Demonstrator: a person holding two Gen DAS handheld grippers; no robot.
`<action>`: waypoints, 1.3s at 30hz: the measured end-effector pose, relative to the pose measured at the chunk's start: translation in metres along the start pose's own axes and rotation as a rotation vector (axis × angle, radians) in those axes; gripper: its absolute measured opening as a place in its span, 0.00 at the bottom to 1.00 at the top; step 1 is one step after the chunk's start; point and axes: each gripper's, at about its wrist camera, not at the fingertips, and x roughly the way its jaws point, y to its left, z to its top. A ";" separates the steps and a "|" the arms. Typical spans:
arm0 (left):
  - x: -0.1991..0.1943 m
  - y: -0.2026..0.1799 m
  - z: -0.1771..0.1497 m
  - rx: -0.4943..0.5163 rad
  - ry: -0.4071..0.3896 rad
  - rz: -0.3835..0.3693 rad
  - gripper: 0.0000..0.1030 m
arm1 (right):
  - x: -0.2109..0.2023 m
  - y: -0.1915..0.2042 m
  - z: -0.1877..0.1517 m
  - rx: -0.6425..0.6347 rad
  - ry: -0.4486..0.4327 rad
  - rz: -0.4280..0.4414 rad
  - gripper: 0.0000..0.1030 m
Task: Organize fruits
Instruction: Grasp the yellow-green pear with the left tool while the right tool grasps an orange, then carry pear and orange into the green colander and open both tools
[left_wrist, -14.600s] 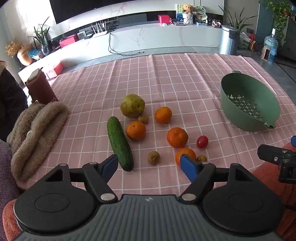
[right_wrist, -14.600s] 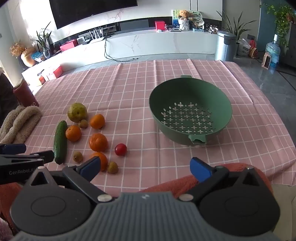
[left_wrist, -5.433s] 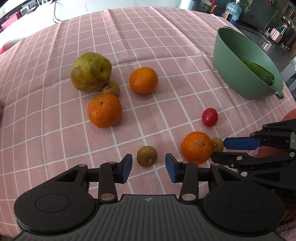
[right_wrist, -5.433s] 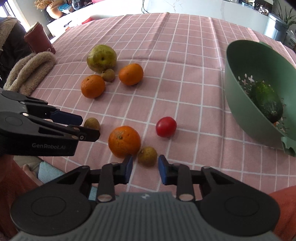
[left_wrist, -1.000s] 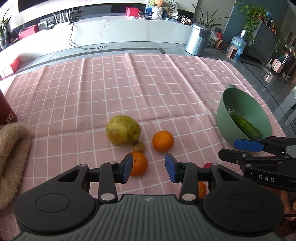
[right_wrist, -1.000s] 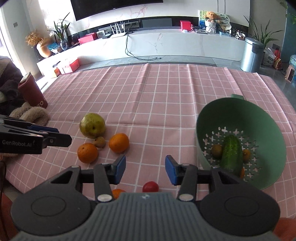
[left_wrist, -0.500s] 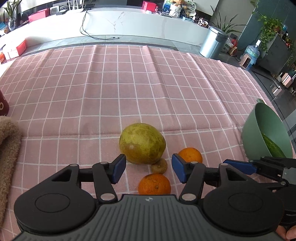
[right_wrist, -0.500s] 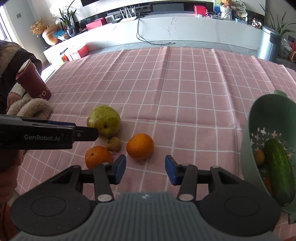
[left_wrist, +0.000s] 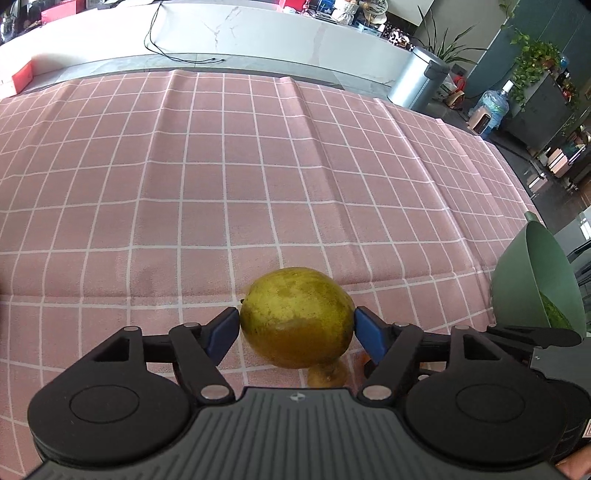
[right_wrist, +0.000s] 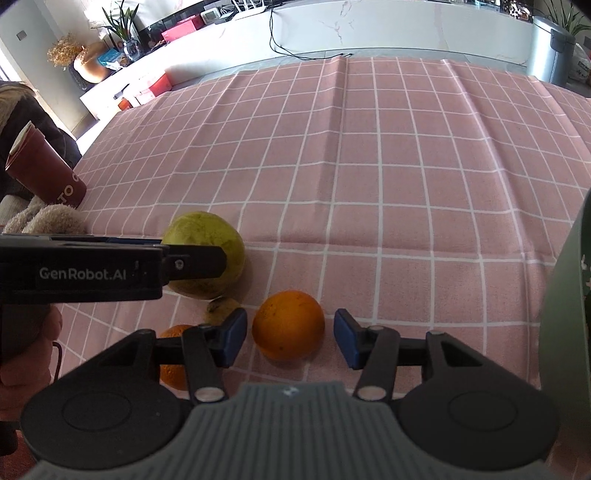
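A big yellow-green pear rests on the pink checked cloth. My left gripper straddles it, jaws opening, with the blue pads close beside its two sides. In the right wrist view one left finger crosses in front of the pear. An orange lies between the jaws of my right gripper, which are opening, with a gap on each side. A second orange and a small brown fruit lie just left of it. The green colander holds a cucumber.
The colander wall rises close on the right. A dark red cup and a fluffy beige towel sit at the cloth's left edge. A person's hand holds the left gripper. Bare cloth stretches beyond the fruits.
Both grippers came down and forward onto the fruit. The left jaws spread wide and now flank the pear. The orange now lies between the right jaws, which widened slightly.
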 end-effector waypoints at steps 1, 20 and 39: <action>0.002 0.000 0.001 -0.002 0.001 -0.003 0.81 | 0.001 0.000 0.000 -0.001 0.005 -0.001 0.47; 0.017 -0.009 0.000 -0.126 0.036 0.008 0.79 | -0.002 -0.003 -0.002 -0.003 0.006 0.018 0.38; -0.086 -0.105 -0.003 -0.079 -0.125 -0.030 0.79 | -0.128 -0.030 -0.021 -0.086 -0.180 -0.005 0.38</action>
